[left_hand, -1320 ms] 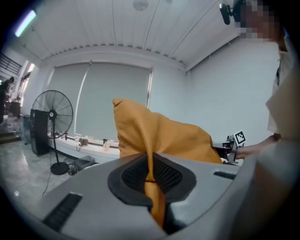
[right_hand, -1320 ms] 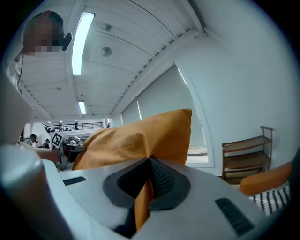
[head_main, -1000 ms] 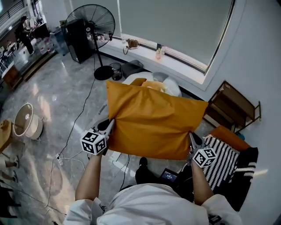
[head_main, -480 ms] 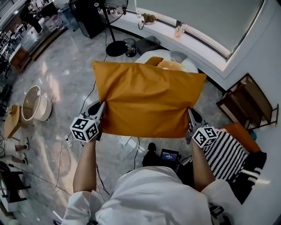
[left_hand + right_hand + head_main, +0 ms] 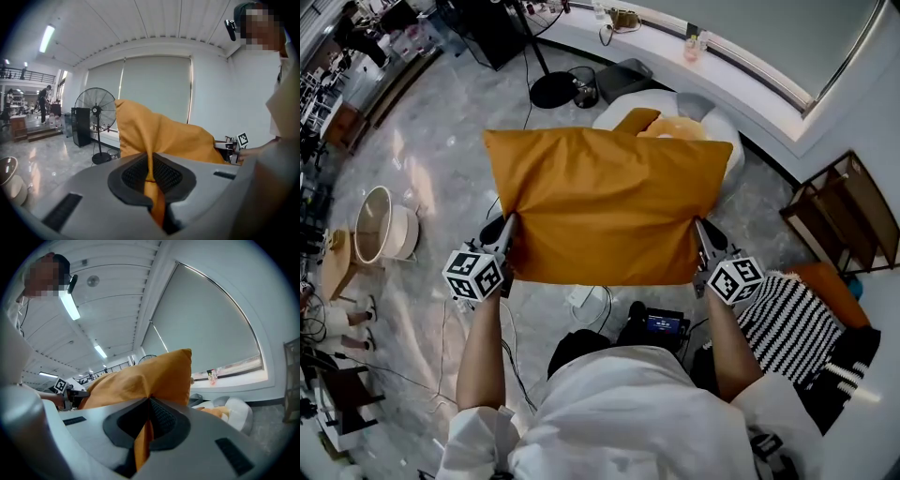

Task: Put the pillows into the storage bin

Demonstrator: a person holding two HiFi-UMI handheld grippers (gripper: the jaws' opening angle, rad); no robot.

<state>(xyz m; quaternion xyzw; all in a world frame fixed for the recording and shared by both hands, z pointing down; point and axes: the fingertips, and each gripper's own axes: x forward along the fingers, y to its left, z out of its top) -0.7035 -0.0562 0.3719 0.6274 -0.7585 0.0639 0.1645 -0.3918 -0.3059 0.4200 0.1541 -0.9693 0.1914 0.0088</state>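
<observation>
As left gripper (image 5: 511, 228) and right gripper (image 5: 699, 228) clamp it, the pillow (image 5: 605, 206) (orange) hangs.

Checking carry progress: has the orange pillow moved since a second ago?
Yes. The pillow has shifted left, away from the striped cushion at the right of the head view.

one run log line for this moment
left tongs: shut on orange pillow, near corner | right tongs: shut on other near corner | pillow: spread in air | white bin: beyond, second pillow inside
</observation>
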